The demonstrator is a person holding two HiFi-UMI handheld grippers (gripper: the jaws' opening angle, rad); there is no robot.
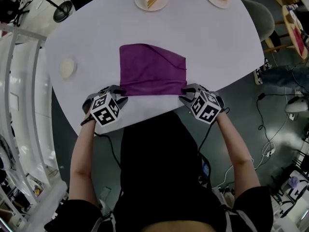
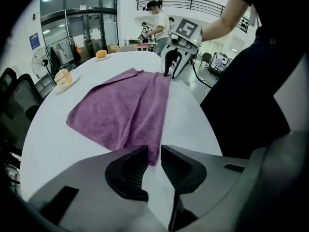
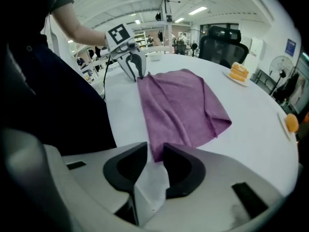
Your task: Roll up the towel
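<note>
as the purple towel (image 1: 152, 70) lay flat on the white table (image 1: 217, 42), its near edge ran side to side between both hands; the left gripper (image 1: 118, 94) pinched its near left corner, the right gripper (image 1: 187, 91) its near right, the cloth stretching away from both.

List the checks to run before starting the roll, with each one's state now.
1. Left gripper at near left corner of towel, corner between jaws: ok.
2. Right gripper at near right corner, corner between jaws: ok.
3. Pads pressing the towel: cannot tell, either side.
4. Towel flat: not ok, a diagonal fold crosses it.
5. Near edge straight between grippers: ok.
6. Table bare from towel to cake plate: ok.
</note>
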